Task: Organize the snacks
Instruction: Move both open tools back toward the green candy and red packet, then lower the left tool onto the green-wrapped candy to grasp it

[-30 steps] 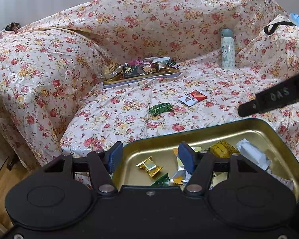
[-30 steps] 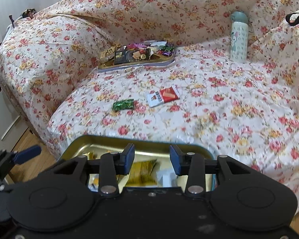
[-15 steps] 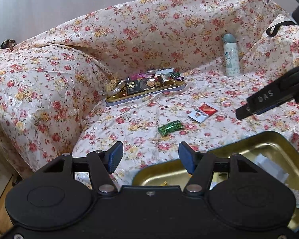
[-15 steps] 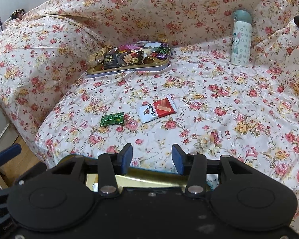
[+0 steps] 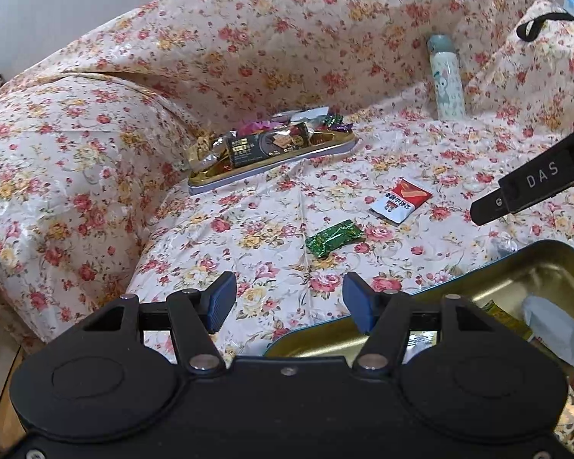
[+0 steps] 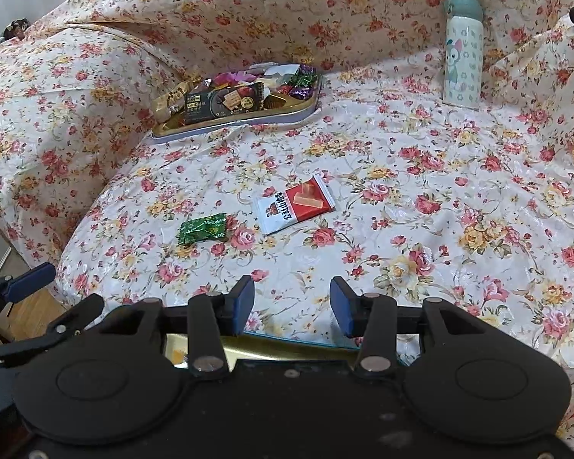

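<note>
Nearby, both the left gripper (image 5: 287,298) and right gripper (image 6: 291,304) hang spread and empty above the sofa (image 6: 421,199); green candy (image 6: 203,228) and red packet (image 6: 294,204) lie loose, bottle (image 6: 462,51) upright behind.

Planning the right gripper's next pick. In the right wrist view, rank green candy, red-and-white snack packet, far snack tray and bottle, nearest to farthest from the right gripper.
1. green candy, ahead and left on the sofa seat.
2. red-and-white snack packet, just beyond it, near centre.
3. far snack tray, back left against the backrest.
4. bottle, upright at back right.

Tray and bottle are too close to call. The right gripper has its jaws open and empty.
</note>
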Demonstrator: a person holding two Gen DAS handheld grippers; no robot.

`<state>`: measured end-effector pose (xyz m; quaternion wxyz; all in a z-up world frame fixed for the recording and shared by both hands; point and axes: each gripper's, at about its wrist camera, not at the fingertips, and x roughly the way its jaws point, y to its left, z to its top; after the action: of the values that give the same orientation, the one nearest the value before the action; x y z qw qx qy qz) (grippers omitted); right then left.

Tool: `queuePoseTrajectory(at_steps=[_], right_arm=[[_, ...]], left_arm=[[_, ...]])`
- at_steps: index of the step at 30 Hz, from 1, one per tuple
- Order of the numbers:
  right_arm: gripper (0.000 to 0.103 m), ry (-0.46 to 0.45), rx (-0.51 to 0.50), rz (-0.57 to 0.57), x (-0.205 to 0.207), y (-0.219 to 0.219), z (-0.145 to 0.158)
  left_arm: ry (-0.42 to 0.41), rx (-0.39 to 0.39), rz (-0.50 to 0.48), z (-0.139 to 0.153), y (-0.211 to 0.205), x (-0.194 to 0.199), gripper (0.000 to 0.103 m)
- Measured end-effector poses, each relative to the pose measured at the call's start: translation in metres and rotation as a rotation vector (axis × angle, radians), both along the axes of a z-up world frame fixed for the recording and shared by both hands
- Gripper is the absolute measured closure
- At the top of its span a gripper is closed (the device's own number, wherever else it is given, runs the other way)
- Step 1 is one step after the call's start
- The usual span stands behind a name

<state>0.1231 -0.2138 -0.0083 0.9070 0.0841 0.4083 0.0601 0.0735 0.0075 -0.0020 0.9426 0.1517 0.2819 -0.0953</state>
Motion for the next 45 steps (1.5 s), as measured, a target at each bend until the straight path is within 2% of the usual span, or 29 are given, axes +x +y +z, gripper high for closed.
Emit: queuePoseTrajectory(at_steps=[20, 36, 40, 45], right_arm=[[0.056, 0.095, 0.068, -0.053, 0.058, 0.000, -0.022], [0.056, 0.133, 0.116, -0.073, 0.083, -0.008, -0.030], [0.056, 0.139, 0.124, -0.071, 0.089, -0.008, -0.032], [0.056, 0.141, 0.125, -0.078, 0.096, -0.006, -0.034]], left_arm=[[0.044, 0.063, -0.126, -0.026, -0.017, 0.069, 0.037], [0.078, 0.156, -0.229, -0.051, -0.034, 0.110, 0.037], [0.082, 0.142, -0.241, -0.052, -0.036, 0.119, 0.039], [0.102, 0.100, -0.221, -0.053, -0.040, 0.130, 0.046]])
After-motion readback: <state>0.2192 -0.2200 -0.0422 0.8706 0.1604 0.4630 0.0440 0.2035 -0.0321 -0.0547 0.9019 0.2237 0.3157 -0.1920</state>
